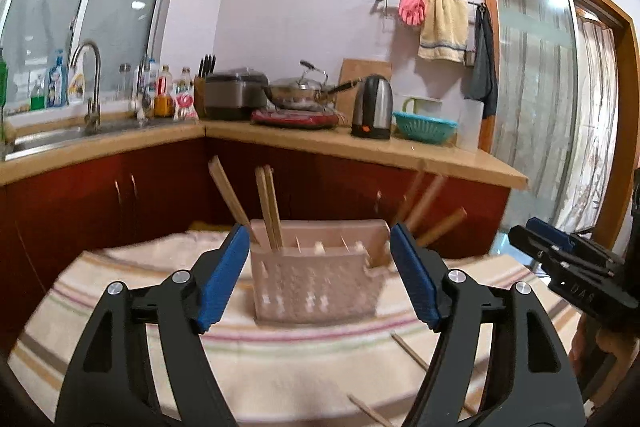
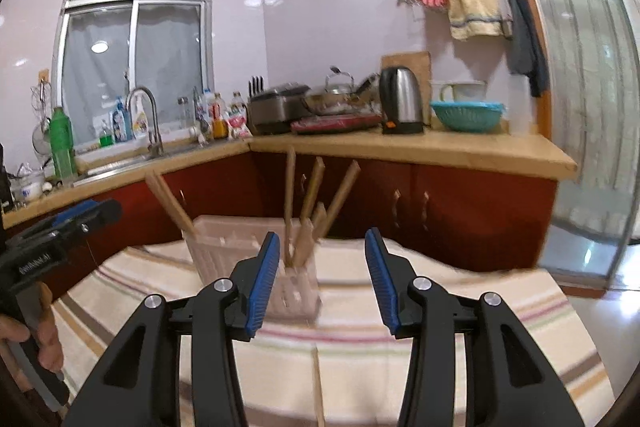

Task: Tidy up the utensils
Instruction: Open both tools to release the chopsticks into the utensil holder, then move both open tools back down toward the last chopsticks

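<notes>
A pink perforated utensil holder (image 1: pixel 316 279) stands on a striped cloth on a table; it also shows in the right wrist view (image 2: pixel 256 259). Several wooden chopsticks (image 1: pixel 269 207) stand in it, some at its left end and some at its right end (image 2: pixel 316 203). Loose chopsticks lie on the cloth near me (image 1: pixel 408 349) (image 2: pixel 318 387). My left gripper (image 1: pixel 318 275) is open and empty, its blue pads either side of the holder, short of it. My right gripper (image 2: pixel 322 279) is open and empty, just in front of the holder's right end.
The striped cloth (image 1: pixel 280 367) covers the table. Behind it is an L-shaped counter (image 1: pixel 360 143) with red cabinets, a sink and tap (image 1: pixel 90 83), bottles, a rice cooker, a wok, a kettle (image 1: pixel 372 107) and a teal basket (image 1: pixel 424 125). A glass door is at the right.
</notes>
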`<move>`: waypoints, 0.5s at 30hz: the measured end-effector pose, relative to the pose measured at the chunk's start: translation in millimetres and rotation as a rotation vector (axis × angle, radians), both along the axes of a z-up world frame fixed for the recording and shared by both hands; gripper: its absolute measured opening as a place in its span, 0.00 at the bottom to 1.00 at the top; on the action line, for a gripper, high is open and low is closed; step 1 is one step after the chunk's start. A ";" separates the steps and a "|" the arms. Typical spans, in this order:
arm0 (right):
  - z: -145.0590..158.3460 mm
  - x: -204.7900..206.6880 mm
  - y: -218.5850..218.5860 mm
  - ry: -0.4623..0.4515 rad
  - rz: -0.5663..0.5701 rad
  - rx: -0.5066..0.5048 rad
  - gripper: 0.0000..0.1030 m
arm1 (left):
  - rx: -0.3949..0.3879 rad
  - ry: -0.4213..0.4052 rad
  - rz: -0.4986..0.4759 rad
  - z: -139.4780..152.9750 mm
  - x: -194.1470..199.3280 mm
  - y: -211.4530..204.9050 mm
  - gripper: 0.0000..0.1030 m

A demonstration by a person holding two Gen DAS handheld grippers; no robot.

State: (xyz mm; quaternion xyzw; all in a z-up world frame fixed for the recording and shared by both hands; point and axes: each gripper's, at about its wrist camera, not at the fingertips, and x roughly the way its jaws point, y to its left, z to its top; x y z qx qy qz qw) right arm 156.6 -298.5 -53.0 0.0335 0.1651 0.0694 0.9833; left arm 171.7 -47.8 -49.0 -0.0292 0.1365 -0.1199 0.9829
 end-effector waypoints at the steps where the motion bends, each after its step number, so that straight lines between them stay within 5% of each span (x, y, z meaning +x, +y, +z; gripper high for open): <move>1: -7.2 -8.5 -3.5 0.015 -0.011 0.003 0.43 | -0.003 0.013 -0.004 -6.3 -8.4 -2.6 0.69; 15: -74.7 -98.4 -48.9 0.135 -0.159 0.025 0.43 | 0.050 0.203 -0.097 -88.3 -73.8 -56.8 0.69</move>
